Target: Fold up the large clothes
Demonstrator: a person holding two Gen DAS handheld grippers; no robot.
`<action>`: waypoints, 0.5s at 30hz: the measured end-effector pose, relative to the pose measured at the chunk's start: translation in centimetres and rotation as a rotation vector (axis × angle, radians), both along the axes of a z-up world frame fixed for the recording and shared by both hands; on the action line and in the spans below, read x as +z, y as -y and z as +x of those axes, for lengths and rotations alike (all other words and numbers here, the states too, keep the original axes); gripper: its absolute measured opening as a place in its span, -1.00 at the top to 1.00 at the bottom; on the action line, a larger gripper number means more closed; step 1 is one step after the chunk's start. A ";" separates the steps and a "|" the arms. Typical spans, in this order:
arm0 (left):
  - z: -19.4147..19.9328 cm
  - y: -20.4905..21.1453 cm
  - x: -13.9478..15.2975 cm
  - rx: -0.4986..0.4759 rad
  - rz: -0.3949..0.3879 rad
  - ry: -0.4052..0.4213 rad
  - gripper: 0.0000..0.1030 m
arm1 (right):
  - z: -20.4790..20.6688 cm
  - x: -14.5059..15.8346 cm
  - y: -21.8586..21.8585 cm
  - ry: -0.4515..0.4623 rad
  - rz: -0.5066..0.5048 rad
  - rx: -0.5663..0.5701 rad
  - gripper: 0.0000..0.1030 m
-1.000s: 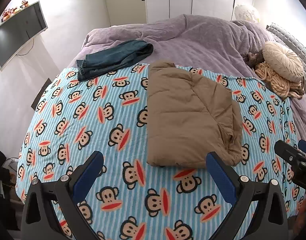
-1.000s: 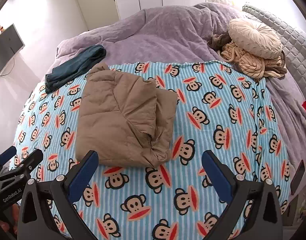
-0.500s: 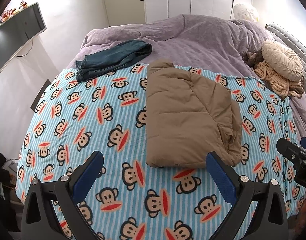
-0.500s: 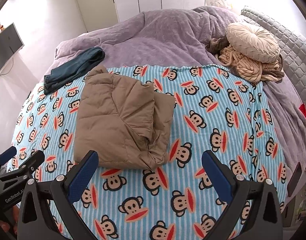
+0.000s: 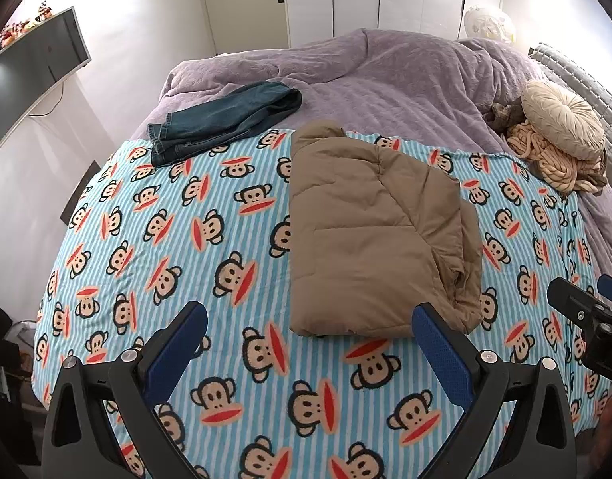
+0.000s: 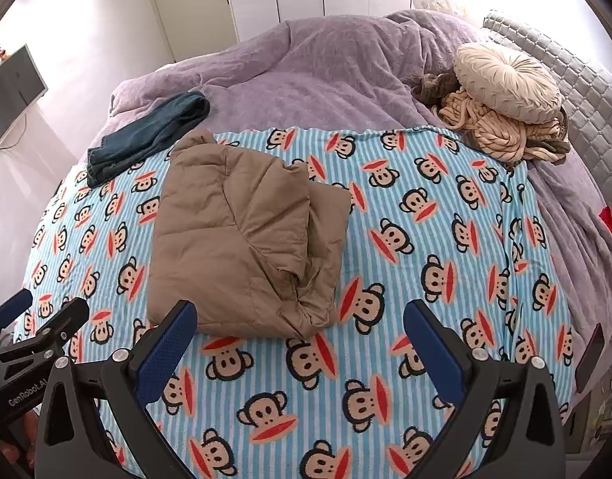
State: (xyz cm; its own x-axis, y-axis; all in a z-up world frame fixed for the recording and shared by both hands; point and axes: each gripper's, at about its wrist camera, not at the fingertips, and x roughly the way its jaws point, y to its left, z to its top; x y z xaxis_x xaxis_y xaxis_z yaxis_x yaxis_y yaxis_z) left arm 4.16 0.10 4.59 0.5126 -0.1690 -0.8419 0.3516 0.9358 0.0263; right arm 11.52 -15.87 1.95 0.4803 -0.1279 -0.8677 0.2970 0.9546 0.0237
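Observation:
A tan puffy jacket (image 5: 370, 235) (image 6: 246, 235) lies folded into a compact rectangle on the blue striped monkey-print blanket (image 5: 210, 263) (image 6: 426, 239). My left gripper (image 5: 310, 343) hovers open above the blanket, just short of the jacket's near edge, holding nothing. My right gripper (image 6: 300, 337) is open too, its left finger close to the jacket's near corner, nothing between its fingers. Each gripper shows at the edge of the other's view: the right one (image 5: 585, 319), the left one (image 6: 30, 331).
Folded dark jeans (image 5: 222, 119) (image 6: 146, 135) rest at the blanket's far left on a purple duvet (image 5: 386, 76). A round cream cushion (image 6: 505, 80) sits on a knitted beige throw (image 6: 497, 131) at the right. A wall screen (image 5: 30, 76) hangs left; cupboard doors stand behind.
Both grippers have drawn slightly back and up from the bed; the folded jacket looks a bit farther away. Nothing on the bed has moved.

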 end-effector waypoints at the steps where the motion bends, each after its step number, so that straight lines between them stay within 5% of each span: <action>1: 0.0 0.0 0.0 -0.001 -0.001 0.000 -1.00 | 0.0 0.0 0.0 0.001 0.000 0.000 -0.99; 15: 0.1 0.2 0.0 -0.006 0.003 0.000 -1.00 | 0.0 -0.1 -0.1 -0.001 0.002 0.002 -0.99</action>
State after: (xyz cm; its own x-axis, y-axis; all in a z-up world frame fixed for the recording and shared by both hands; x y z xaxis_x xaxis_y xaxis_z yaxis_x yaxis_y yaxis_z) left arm 4.28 -0.09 4.62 0.5112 -0.1695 -0.8426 0.3574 0.9335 0.0291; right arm 11.50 -15.78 1.81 0.4794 -0.1248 -0.8687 0.2953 0.9551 0.0257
